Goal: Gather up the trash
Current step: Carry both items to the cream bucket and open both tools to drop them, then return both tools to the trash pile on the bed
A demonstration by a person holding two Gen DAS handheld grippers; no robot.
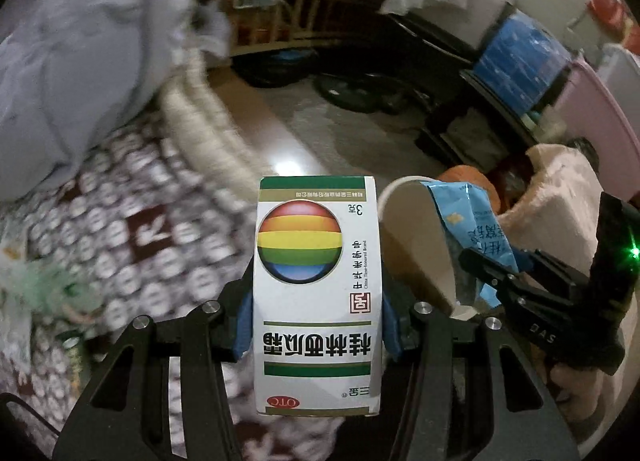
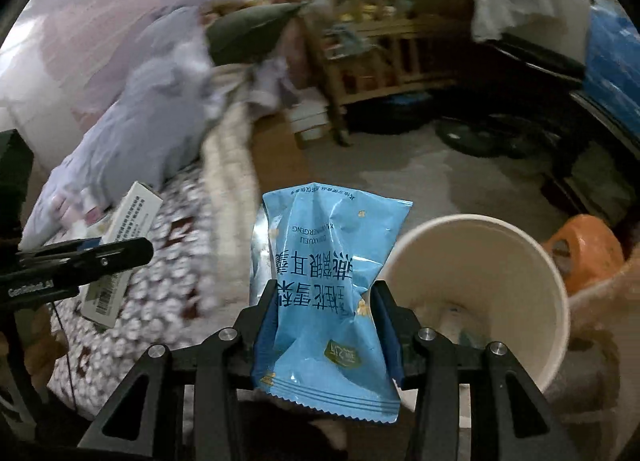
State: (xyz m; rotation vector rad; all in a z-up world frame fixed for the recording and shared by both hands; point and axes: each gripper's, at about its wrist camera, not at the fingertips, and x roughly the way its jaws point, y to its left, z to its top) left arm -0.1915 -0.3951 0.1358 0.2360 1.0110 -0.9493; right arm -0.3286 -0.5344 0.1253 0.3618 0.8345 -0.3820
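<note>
My left gripper (image 1: 318, 325) is shut on a white medicine box (image 1: 316, 293) with a rainbow ball and green stripes, held in the air beside the bed. My right gripper (image 2: 326, 321) is shut on a blue snack wrapper (image 2: 324, 289). A large white paper cup (image 2: 516, 261) stands open just right of the wrapper. In the left wrist view the cup (image 1: 416, 245) is right of the box, with the wrapper (image 1: 472, 221) and right gripper (image 1: 500, 281) over its rim. In the right wrist view the box (image 2: 124, 245) and left gripper (image 2: 80, 257) show at far left.
A bed with a patterned brown-and-white cover (image 1: 120, 229) and a grey quilt (image 1: 80, 61) lies to the left. An orange object (image 2: 584, 253) sits behind the cup. A wooden crib (image 2: 380, 45), blue box (image 1: 520, 61) and pink bin (image 1: 592, 121) stand beyond the tiled floor (image 1: 320, 129).
</note>
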